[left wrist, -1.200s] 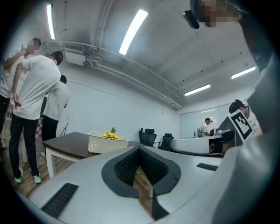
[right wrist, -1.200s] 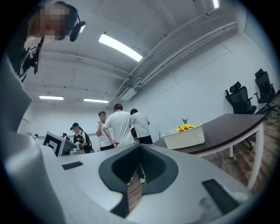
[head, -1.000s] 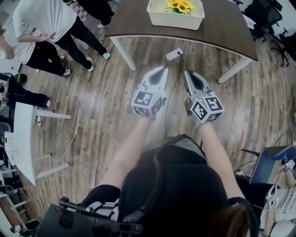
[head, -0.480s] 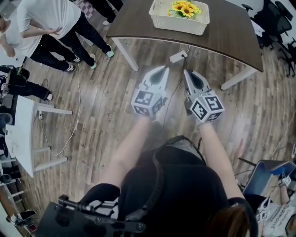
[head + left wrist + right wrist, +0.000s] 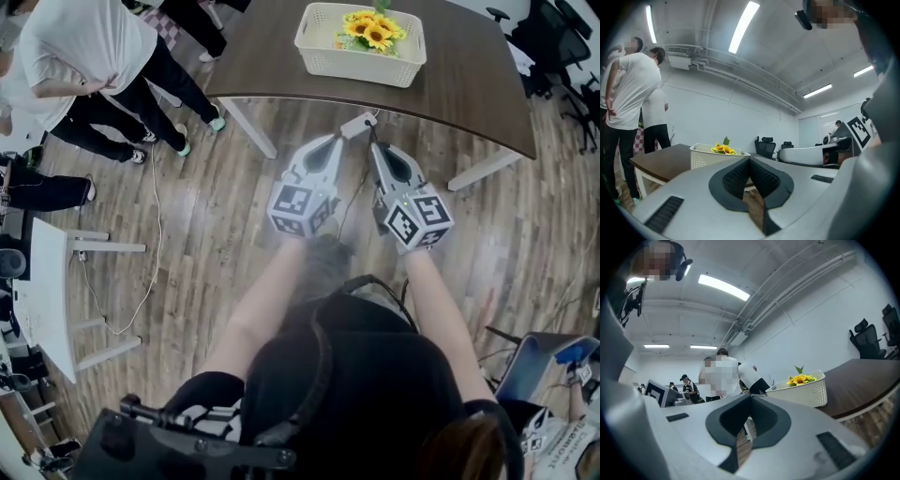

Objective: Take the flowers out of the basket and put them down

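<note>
- Closer to the surface point(image 5: 272, 56) than in the earlier frame: left hand-held gripper point(image 5: 334, 141) and right hand-held gripper point(image 5: 374, 148), side by side, with the basket point(image 5: 361, 67) nearer their tips.
- Both pairs of jaws are pressed together, with nothing between them.
- Flowers point(image 5: 370, 30) are in the basket at 12 o'clock, well apart from both tips.
- Step looks like approach; no grasp yet.
- Next: continue toward 12 o'clock, spread one pair of jaws, reach over the rim and pinch the stems.
</note>
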`<state>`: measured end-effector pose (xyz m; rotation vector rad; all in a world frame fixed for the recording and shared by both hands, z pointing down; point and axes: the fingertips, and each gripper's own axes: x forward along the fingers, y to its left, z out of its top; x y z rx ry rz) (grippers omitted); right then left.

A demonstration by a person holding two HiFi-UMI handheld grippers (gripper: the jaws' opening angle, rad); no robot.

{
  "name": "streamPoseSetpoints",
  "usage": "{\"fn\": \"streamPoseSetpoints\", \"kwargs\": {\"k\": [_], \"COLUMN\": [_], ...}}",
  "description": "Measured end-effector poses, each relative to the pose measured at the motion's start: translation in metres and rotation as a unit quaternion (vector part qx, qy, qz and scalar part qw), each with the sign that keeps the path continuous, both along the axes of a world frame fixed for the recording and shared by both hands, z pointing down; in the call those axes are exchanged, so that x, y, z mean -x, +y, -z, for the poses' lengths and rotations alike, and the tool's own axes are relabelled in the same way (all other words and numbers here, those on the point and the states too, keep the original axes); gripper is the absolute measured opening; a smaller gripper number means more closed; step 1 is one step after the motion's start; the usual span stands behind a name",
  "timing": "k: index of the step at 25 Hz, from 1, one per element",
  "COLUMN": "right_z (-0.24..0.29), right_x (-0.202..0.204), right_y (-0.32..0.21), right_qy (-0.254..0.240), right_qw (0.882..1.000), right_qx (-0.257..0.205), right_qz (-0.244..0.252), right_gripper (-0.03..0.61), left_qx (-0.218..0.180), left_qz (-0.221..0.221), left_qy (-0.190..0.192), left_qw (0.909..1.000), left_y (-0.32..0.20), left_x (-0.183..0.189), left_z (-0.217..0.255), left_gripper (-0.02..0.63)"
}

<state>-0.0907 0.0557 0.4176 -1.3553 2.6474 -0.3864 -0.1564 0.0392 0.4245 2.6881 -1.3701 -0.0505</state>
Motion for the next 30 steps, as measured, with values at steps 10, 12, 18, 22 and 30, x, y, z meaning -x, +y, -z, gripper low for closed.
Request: {"fn": "streamPoseSetpoints", "kwargs": {"k": [10, 12, 18, 22, 30], "right_z": [0.003, 0.004, 0.002, 0.002, -0.005], "right_x": [0.005, 0.005, 0.001, 0.000, 0.010], "right_y": [-0.096, -0.112, -0.149, -0.171, -0.222], "right_qy": [0.007, 0.007, 0.012, 0.011, 0.008], "right_qw": [1.000, 1.000, 0.999, 0.998, 0.997], "right_qx": [0.003, 0.004, 0.009, 0.012, 0.016], "right_qz": [-0.023, -0.030, -0.047, -0.060, -0.077], "right_gripper": [0.003, 0.003, 0.003, 0.003, 0.003], "left_qx": [0.005, 0.007, 0.009, 0.013, 0.012], "left_qz": [-0.020, -0.024, -0.046, -0.065, -0.093], "left_qy": [0.008, 0.008, 0.014, 0.013, 0.014], "left_qw": [0.9998, 0.9996, 0.9988, 0.9978, 0.9955], "left_y": [-0.100, -0.117, -0.159, -0.179, -0.226], "left_x": [0.002, 0.002, -0.004, -0.010, -0.007], "left_z": [0.001, 0.000, -0.001, 0.002, -0.008], "left_gripper": [0.011, 0.011, 0.011, 0.011, 0.011]}}
